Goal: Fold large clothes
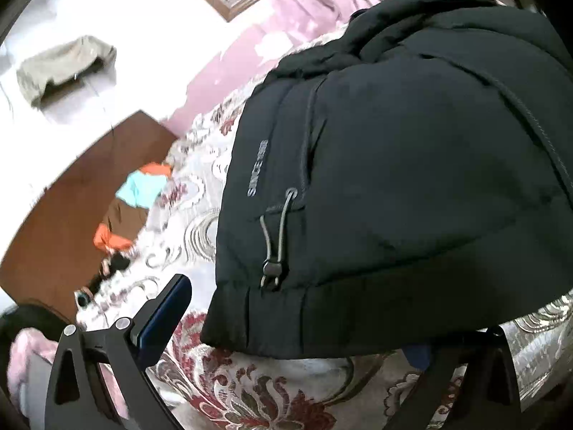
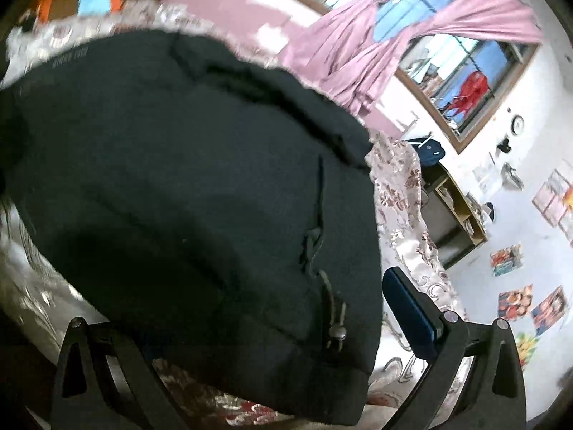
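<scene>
Left gripper [image 1: 297,326]: black skeletal finger arms with triangular cut-outs, silver pivot screws, blue pads [image 1: 161,322]. Right gripper [image 2: 272,319]: identical black arms, silver screws, blue pads [image 2: 412,315].

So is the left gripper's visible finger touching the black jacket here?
Apart. The left wrist view shows floral bedcover between that finger's blue pad and the black jacket hem.

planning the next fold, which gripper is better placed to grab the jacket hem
Left, marginally. The black jacket's hem lies between the left gripper's open fingers, toggle cord just ahead. The right gripper straddles it similarly, but blurred.
</scene>
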`<state>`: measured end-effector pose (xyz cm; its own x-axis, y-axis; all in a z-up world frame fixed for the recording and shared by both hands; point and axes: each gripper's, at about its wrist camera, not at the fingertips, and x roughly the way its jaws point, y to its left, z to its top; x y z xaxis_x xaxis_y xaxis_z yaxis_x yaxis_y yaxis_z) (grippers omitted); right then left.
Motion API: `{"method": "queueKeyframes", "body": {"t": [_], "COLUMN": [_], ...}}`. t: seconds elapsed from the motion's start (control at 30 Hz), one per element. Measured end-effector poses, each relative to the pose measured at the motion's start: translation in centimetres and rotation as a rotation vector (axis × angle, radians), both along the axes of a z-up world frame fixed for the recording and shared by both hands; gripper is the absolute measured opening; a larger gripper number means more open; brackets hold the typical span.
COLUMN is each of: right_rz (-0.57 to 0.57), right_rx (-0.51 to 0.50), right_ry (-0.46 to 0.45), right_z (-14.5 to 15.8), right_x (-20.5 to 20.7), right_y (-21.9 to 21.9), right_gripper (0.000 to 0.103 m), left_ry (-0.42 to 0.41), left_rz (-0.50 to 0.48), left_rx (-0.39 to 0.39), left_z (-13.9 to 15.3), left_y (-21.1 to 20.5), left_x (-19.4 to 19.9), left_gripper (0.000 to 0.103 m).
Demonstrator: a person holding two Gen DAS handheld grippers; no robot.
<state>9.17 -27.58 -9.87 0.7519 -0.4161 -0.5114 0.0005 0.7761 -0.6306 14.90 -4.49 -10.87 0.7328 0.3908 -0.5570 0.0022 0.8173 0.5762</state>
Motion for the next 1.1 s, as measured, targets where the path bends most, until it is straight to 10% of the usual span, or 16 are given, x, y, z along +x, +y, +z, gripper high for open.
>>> {"method": "queueKeyframes", "body": {"t": [0.17,0.37,0.47,0.63,1.1], "right_rz": [-0.018,-0.01,0.018,0.124,0.166], "right_rx": [-0.002,0.049,0.077,0.152,0.363], "right_ry": [0.05,-0.112,-0.101,-0.081,-0.228], "right_z": [-0.5,2.1,2.0,2.2,5.6], "right_x": [0.9,-1.1,-1.4,-2.1,-4.9], "right_y": [0.0,-0.1,0.0,0.1,-2.4], "right_gripper": [0.101,0.1,0.082,0.035,0.01], "left_ry": [-0.029,-0.075,-0.075,-0.066,-0.102], "left_rz": [0.0,-0.034,-0.058,-0.155,-0.256], "left_rx": [-0.035,-0.101,-0.107,-0.158,-0.454], "left_z": [0.8,1.9,1.9,2.3,10.4], "left_y": [0.3,0.9,0.7,0.1,2.5], "left_x": [-0.4,-1.1,-1.3,-2.1,-3.3], "left_gripper": [0.103,0.097,0.085,0.031,0.01]}}
